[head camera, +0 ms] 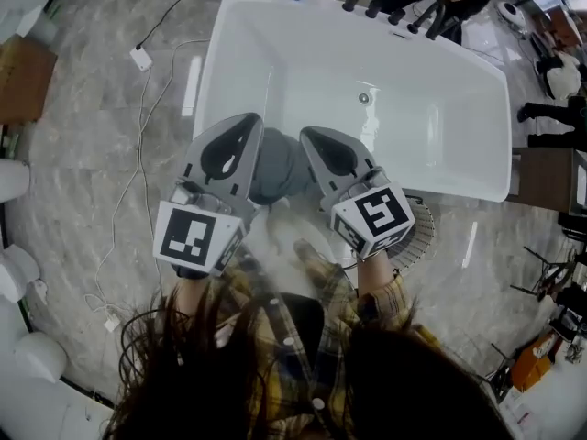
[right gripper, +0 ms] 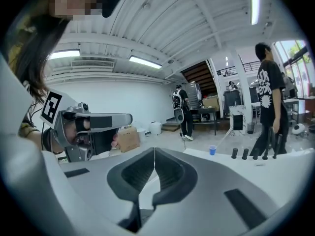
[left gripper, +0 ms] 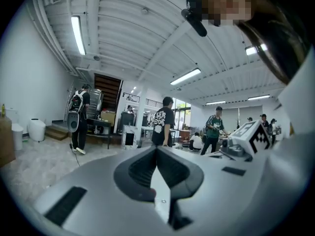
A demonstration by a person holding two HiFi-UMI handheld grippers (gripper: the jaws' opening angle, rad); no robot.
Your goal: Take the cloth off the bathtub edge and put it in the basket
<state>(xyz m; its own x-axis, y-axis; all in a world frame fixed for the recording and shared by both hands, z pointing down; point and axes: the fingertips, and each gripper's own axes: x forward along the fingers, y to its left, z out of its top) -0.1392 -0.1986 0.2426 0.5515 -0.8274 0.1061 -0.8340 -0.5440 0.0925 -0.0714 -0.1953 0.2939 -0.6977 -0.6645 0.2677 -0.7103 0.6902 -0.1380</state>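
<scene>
The left hand-held gripper [head camera: 246,123] hangs over the near edge of the white bathtub [head camera: 275,53], its jaws pressed together with nothing between them. Just to its right, the gray cloth [head camera: 280,168] lies draped on that edge, between the two tools. The right hand-held gripper [head camera: 313,137] is likewise closed and empty. The basket [head camera: 421,236] sits on the floor, partly hidden under the right marker cube.
</scene>
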